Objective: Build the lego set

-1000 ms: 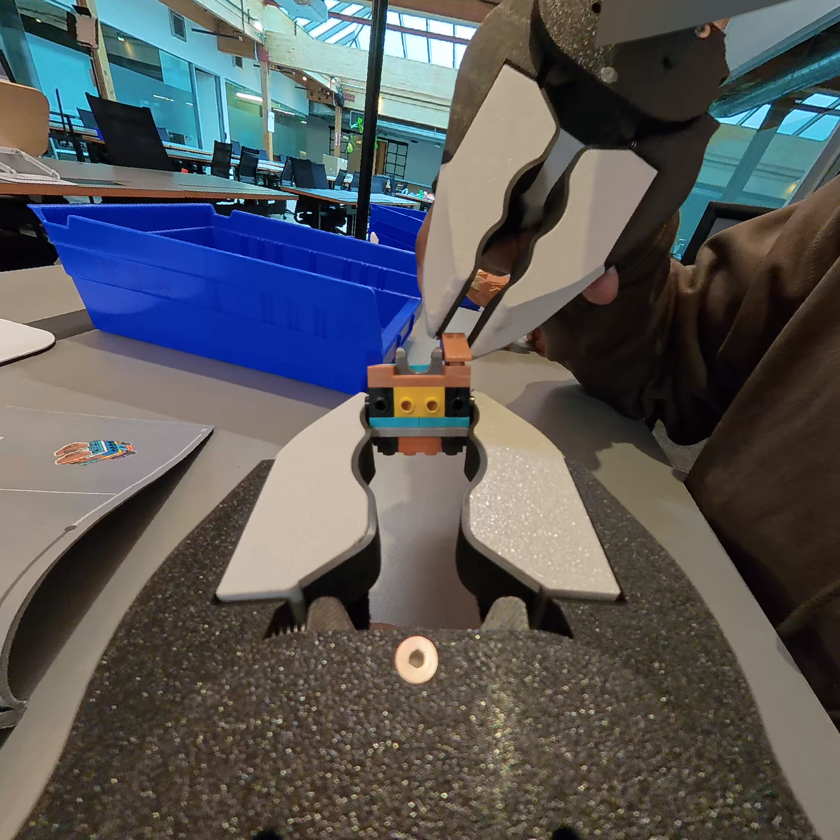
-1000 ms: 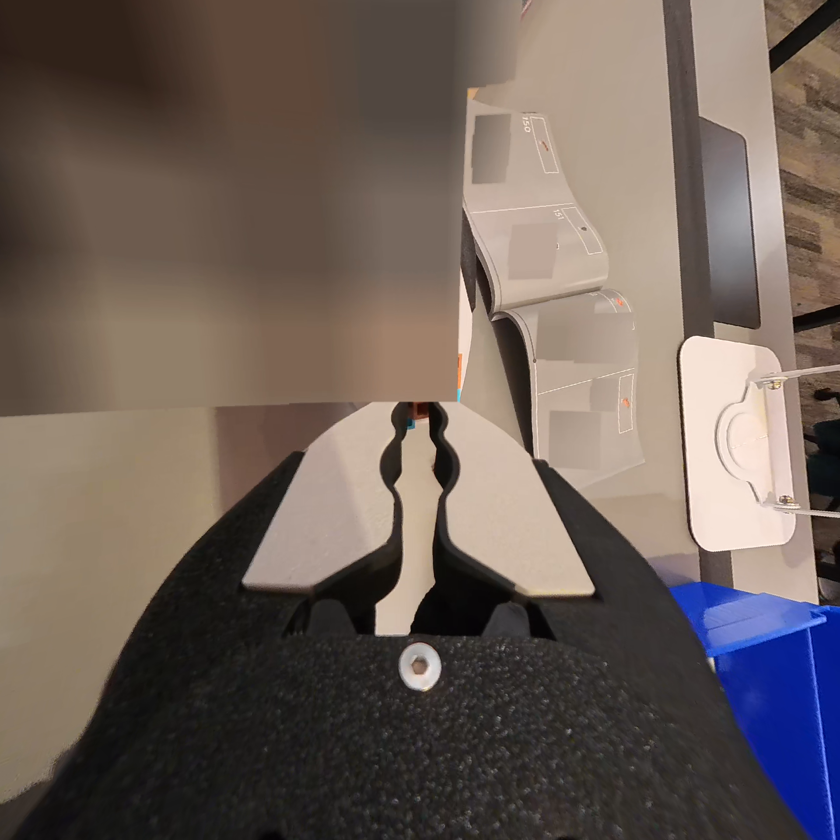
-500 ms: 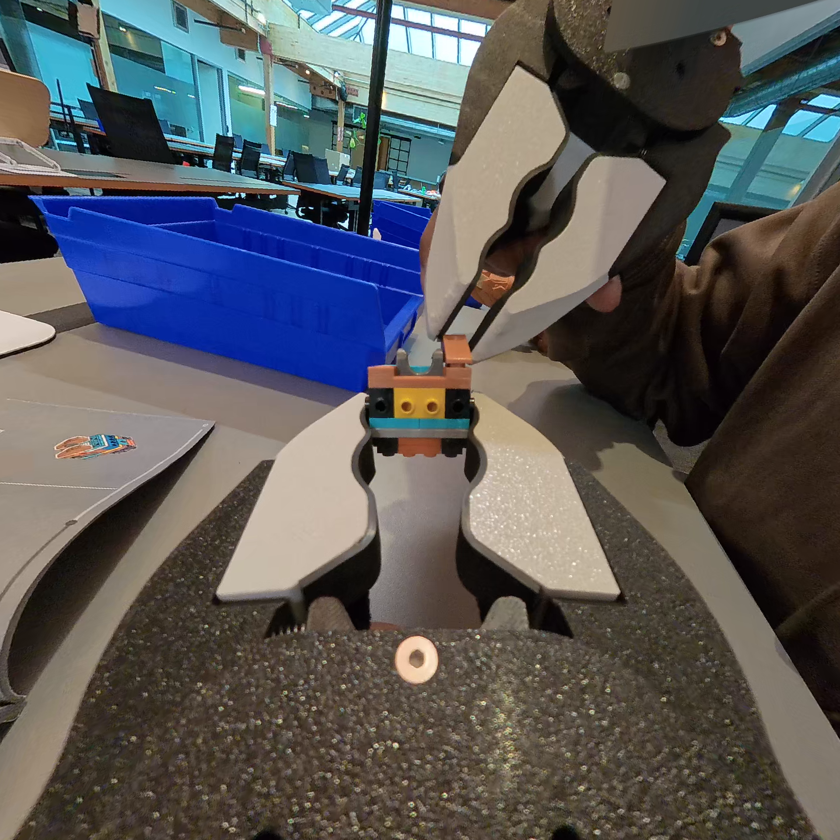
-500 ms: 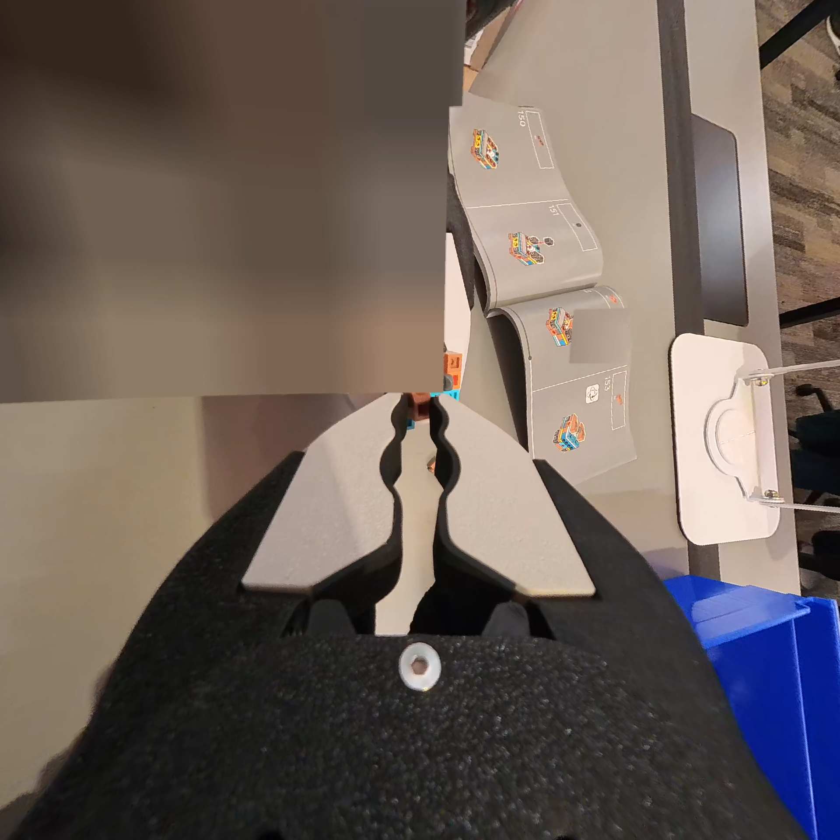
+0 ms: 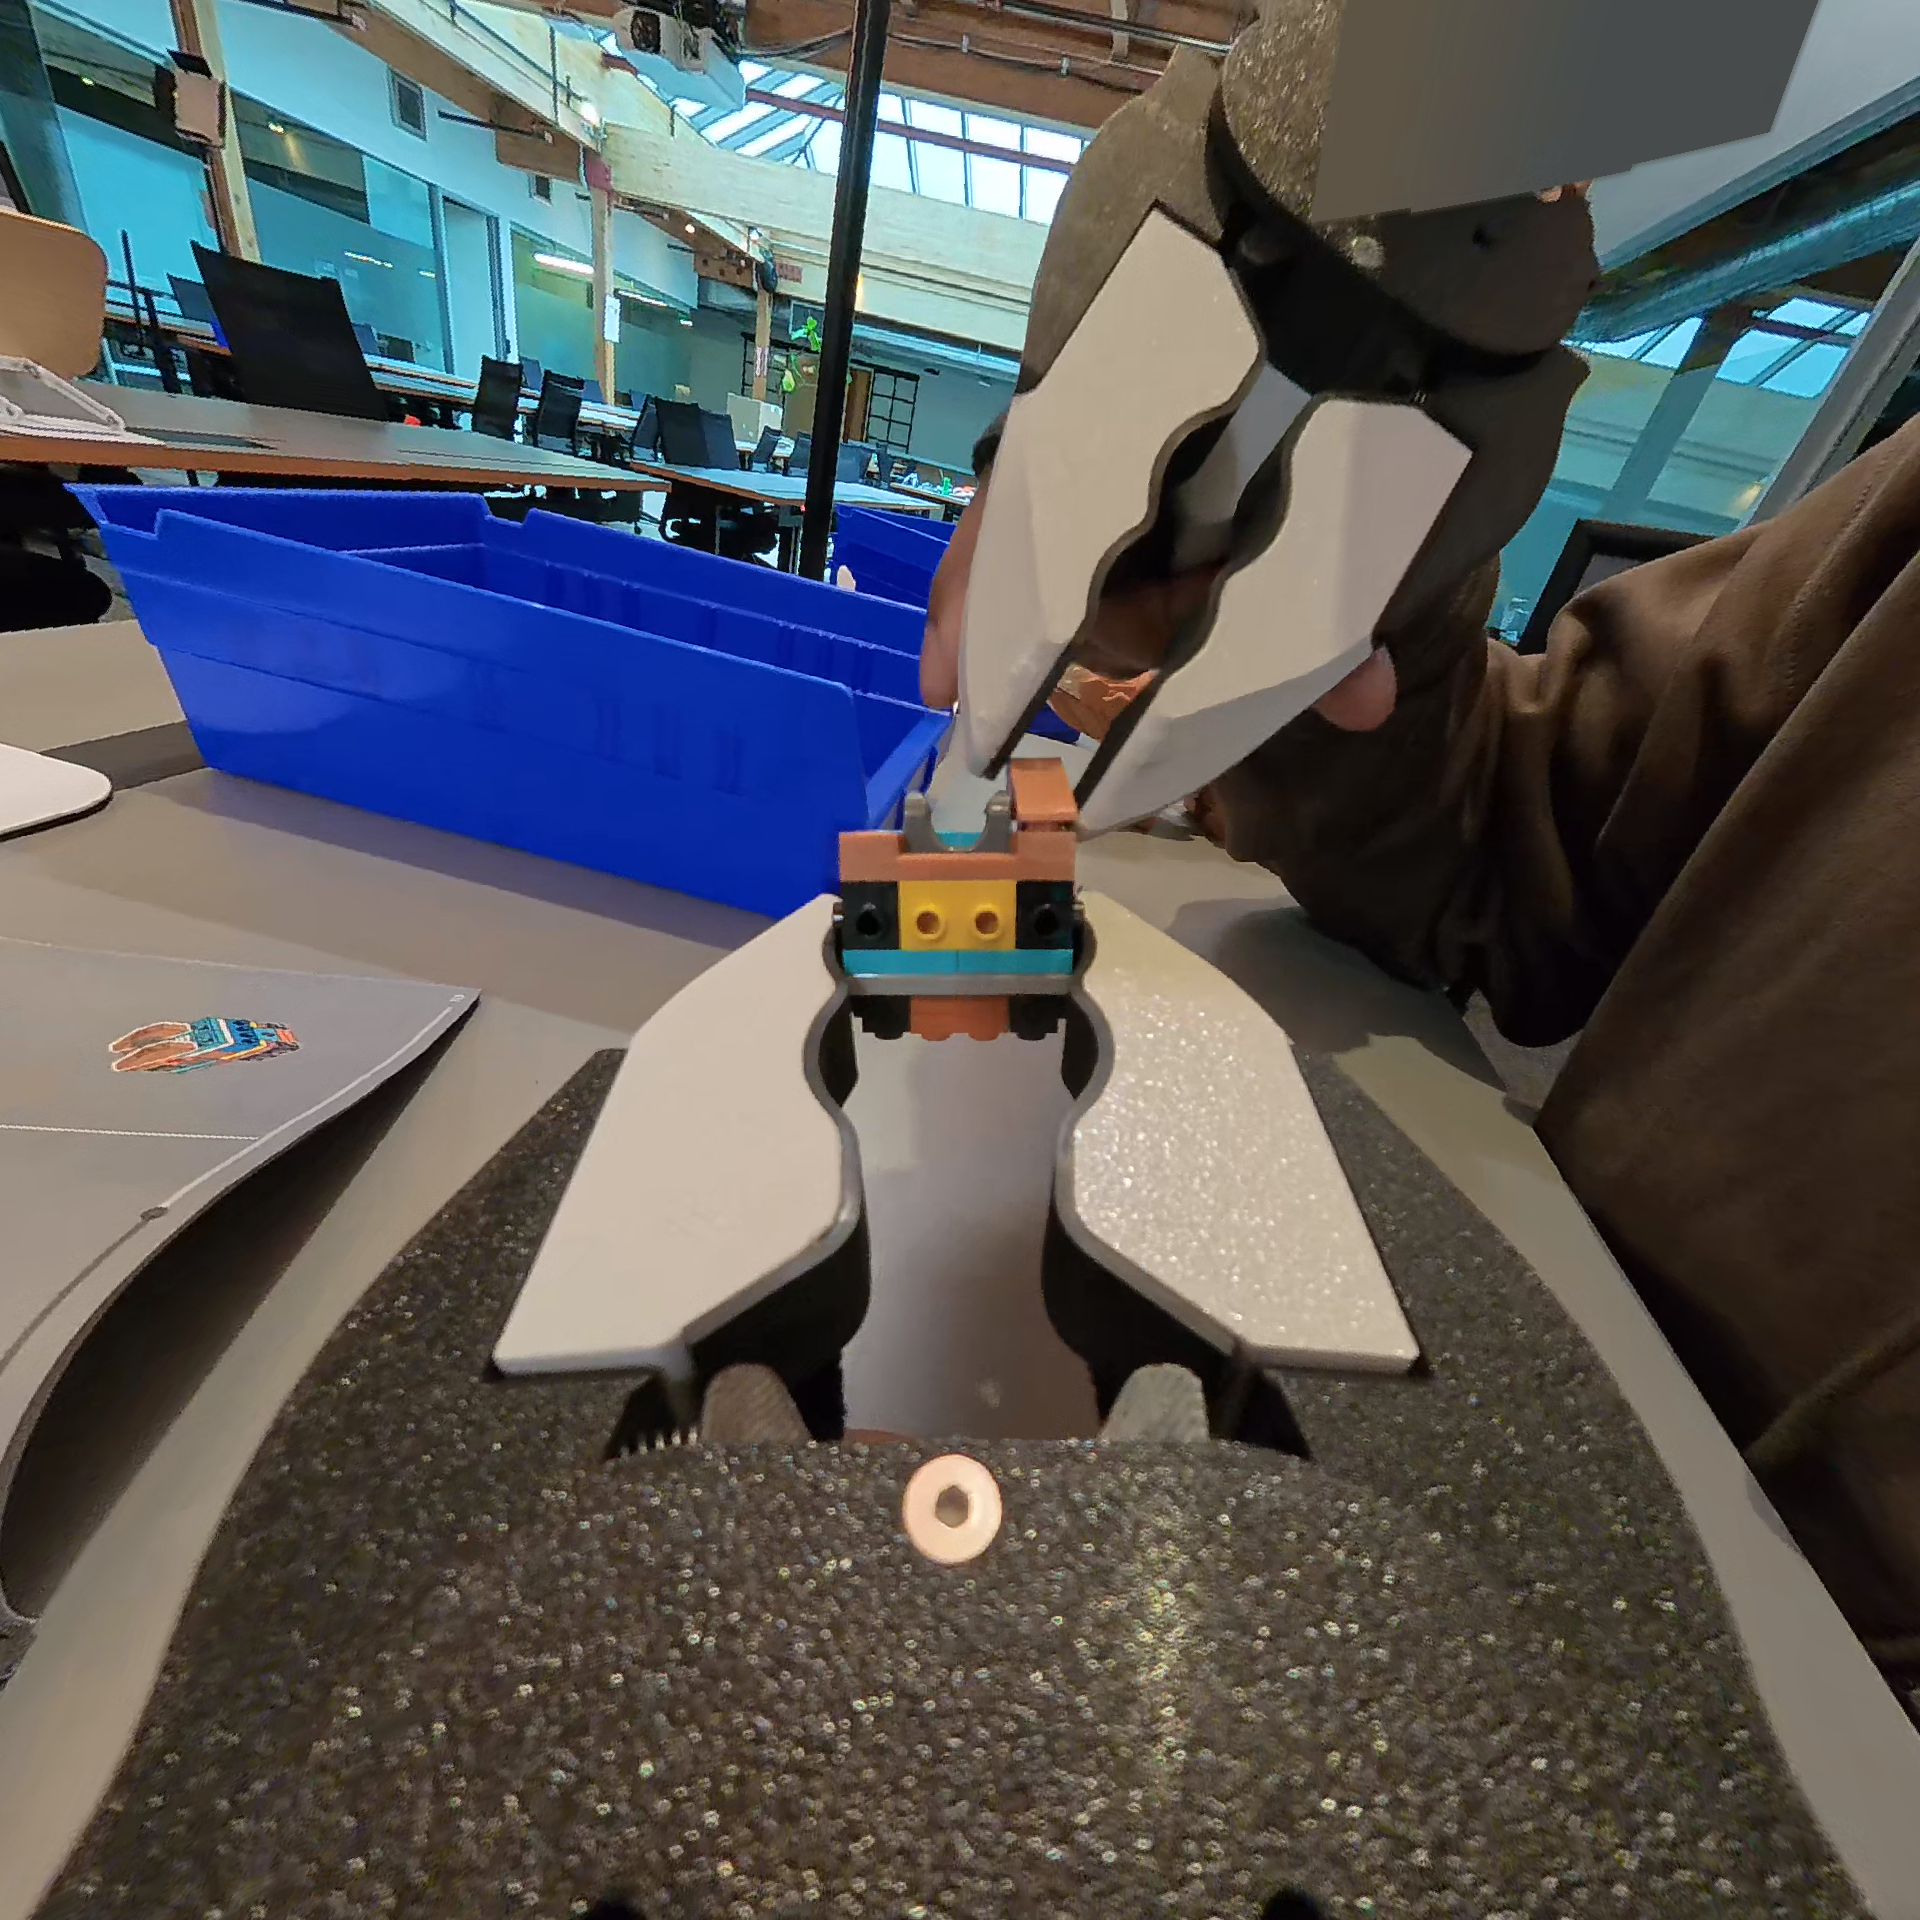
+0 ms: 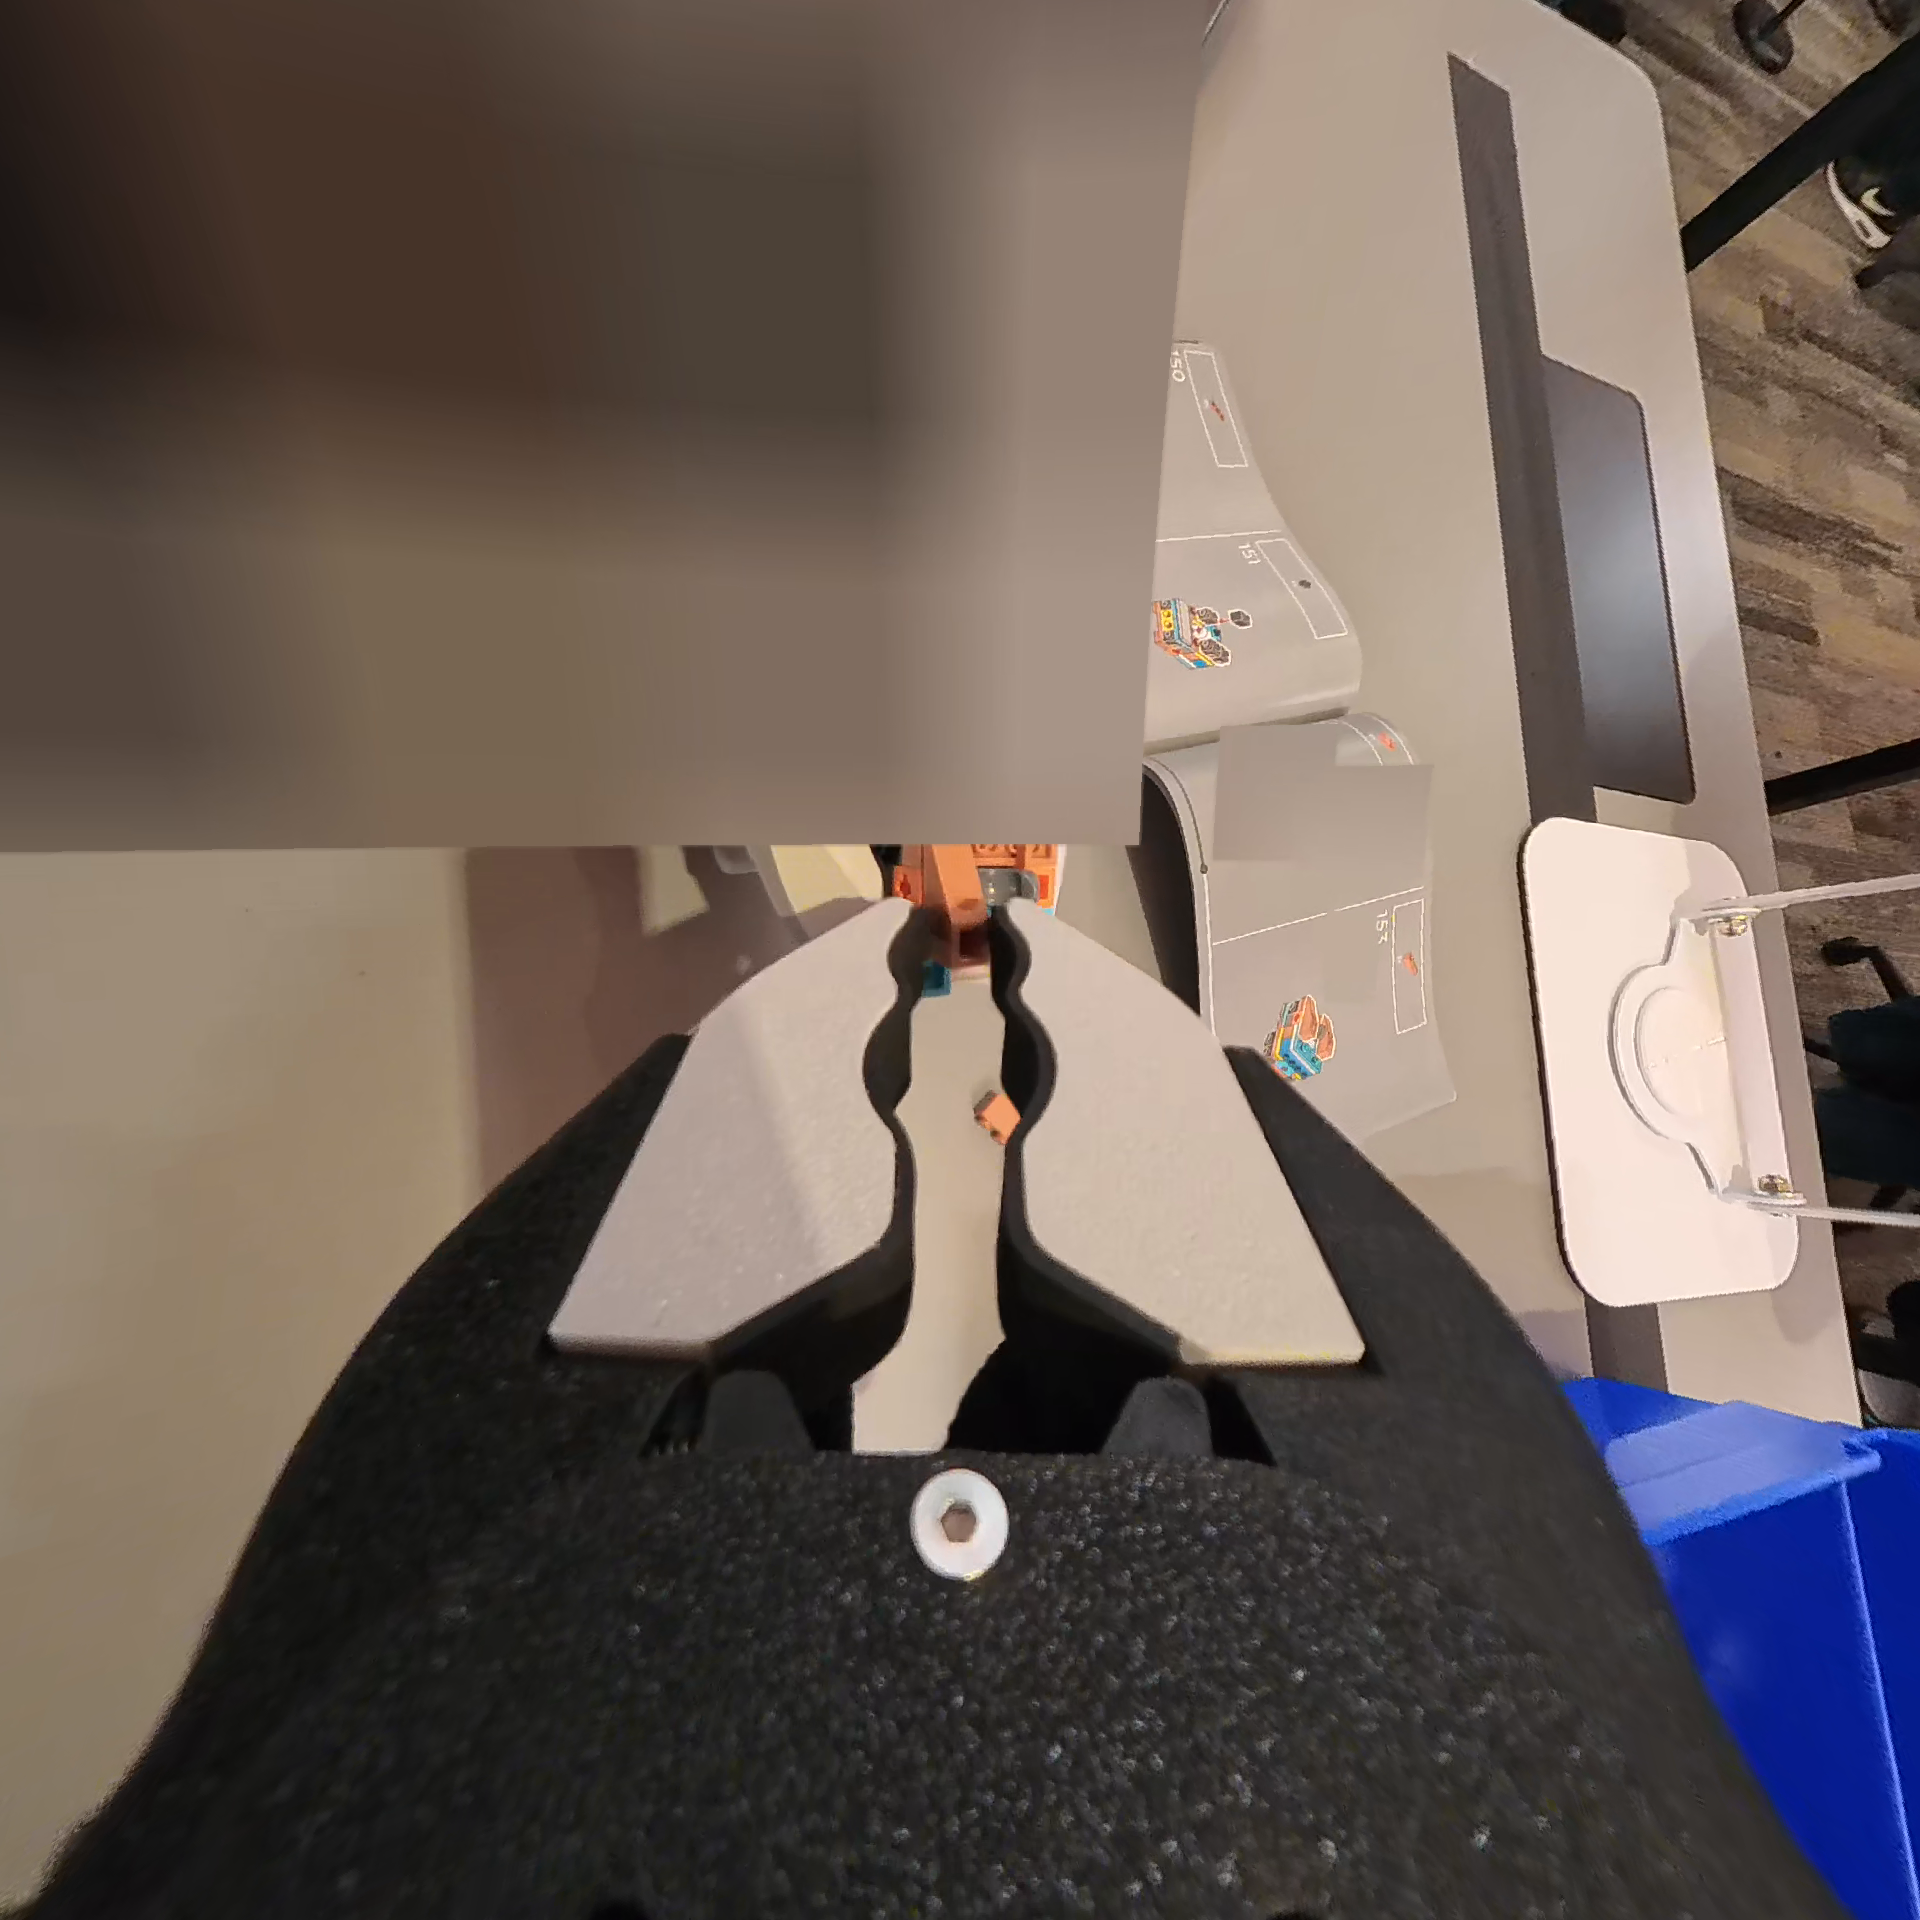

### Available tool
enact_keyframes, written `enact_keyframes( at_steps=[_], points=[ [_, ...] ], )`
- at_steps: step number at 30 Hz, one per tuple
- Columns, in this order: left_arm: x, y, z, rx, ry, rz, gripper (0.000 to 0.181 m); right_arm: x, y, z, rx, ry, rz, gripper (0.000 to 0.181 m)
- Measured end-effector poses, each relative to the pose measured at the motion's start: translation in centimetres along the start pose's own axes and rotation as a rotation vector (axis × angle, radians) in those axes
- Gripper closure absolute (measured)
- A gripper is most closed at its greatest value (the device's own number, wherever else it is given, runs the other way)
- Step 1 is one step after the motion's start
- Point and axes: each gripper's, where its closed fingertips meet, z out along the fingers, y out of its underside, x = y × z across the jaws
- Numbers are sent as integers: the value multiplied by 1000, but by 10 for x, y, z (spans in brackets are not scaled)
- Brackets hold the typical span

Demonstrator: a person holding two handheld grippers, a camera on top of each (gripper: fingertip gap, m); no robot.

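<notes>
the lego model [image 5: 957,914] sits clamped between the tips of our left gripper [image 5: 957,971], held just above the counter [image 5: 416,883]: brown plate on top, yellow block flanked by black ones, teal strip, brown and black underside. on its top at 1 o'clock stands a small brown brick [image 5: 1042,793], beside a grey clip piece [image 5: 957,824].

our right gripper [image 5: 1034,795] comes down from 1 o'clock with its tips either side of that small brown brick. compared with a second ago the tips stand slightly wider apart and the brick looks bare of them on one side; we cannot tell from either view whether they still pinch it or have just let go. in the right wrist view the right gripper [image 6: 951,920] frames the brick [image 6: 966,925] closely, with more of the model showing than half a second ago.

judgement: the brick appears seated, so this placement step is at or near its end; next would be a press check, then the following piece.

one loose brown piece [image 6: 1000,1115] lies on the counter under the right gripper. outward: open instruction booklet [image 6: 1320,966] at 3 o'clock in the right view, white pad [image 6: 1652,1049] beyond it, blue bin [image 5: 499,665] at 10 o'clock in the left view, a brown sleeve [image 5: 1714,831] at 3 o'clock.
</notes>
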Motion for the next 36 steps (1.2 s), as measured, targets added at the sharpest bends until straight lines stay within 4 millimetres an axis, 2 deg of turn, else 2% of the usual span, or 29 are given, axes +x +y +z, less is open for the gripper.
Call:
enact_keyframes(
  at_steps=[20, 25, 36],
  points=[
    [-2, -11, -6, 83, 20, -50, 145, 7, -14, -6, 98, 85, -89, 160],
    [-3, -13, -8, 95, 20, -59, 145, 3, -16, -3, 119, 115, -164, 163],
    [-4, -13, -8, 95, 15, -57, 145, 8, -17, 0, 111, 176, -167, 171]
  ],
)
